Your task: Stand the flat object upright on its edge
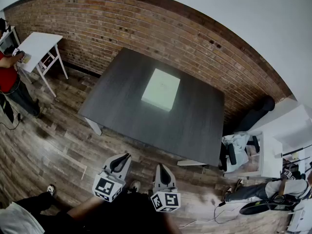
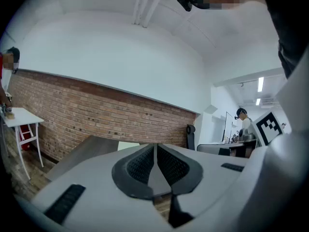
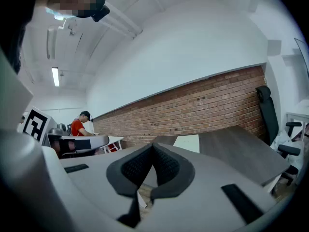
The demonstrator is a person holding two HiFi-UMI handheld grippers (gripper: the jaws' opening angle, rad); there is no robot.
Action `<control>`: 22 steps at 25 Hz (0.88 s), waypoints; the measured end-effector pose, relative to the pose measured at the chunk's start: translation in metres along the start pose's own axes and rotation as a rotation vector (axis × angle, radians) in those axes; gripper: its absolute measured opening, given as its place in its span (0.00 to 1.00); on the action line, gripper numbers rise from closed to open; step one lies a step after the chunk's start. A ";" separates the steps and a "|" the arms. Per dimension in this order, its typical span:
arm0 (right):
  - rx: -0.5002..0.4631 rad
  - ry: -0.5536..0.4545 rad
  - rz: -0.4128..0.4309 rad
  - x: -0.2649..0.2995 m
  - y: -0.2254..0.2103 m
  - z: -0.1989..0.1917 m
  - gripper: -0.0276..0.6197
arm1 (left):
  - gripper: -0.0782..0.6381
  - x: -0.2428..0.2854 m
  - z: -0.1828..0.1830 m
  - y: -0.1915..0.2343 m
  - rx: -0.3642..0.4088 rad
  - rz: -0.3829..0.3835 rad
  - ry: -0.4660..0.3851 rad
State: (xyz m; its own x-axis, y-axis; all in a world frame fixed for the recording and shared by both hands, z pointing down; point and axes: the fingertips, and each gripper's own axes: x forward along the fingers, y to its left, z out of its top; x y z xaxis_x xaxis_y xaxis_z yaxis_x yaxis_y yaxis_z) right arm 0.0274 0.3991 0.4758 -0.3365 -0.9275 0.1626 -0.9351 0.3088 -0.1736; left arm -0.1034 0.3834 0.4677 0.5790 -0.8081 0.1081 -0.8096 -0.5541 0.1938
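A flat white box (image 1: 161,88) lies on its broad face near the middle of the dark grey table (image 1: 195,126). Both grippers hang well short of the table, over the wooden floor. My left gripper (image 1: 125,156) is shut with nothing between its pads. My right gripper (image 1: 160,166) is shut and empty too. In the left gripper view my left gripper (image 2: 155,145) has its pads pressed together, with a sliver of the box (image 2: 128,145) beyond. In the right gripper view my right gripper (image 3: 152,144) shows closed jaws and the white box (image 3: 187,142) on the table (image 3: 236,146).
A brick wall (image 1: 146,28) runs behind the table. A small white table (image 1: 36,48) and a person in red (image 1: 7,74) stand at the left. A white desk (image 1: 282,135), an office chair (image 1: 258,111) and a seated person (image 1: 258,191) are at the right.
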 end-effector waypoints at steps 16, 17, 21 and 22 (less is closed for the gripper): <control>0.032 -0.018 0.028 -0.009 -0.011 0.001 0.08 | 0.18 0.007 -0.008 -0.018 0.012 0.011 0.024; 0.032 -0.018 0.032 -0.010 -0.014 0.001 0.08 | 0.18 0.009 -0.008 -0.020 0.012 0.015 0.026; 0.028 -0.013 0.054 -0.014 -0.028 0.003 0.08 | 0.18 0.018 -0.009 -0.031 0.007 0.033 0.028; 0.028 -0.008 0.058 -0.016 -0.032 0.003 0.08 | 0.18 0.021 -0.010 -0.034 0.006 0.037 0.028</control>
State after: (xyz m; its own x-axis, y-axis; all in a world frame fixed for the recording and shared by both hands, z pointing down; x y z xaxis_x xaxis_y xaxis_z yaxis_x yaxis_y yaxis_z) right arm 0.0629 0.4034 0.4758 -0.3892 -0.9098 0.1440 -0.9105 0.3563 -0.2100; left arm -0.0623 0.3874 0.4731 0.5510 -0.8223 0.1421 -0.8310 -0.5252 0.1834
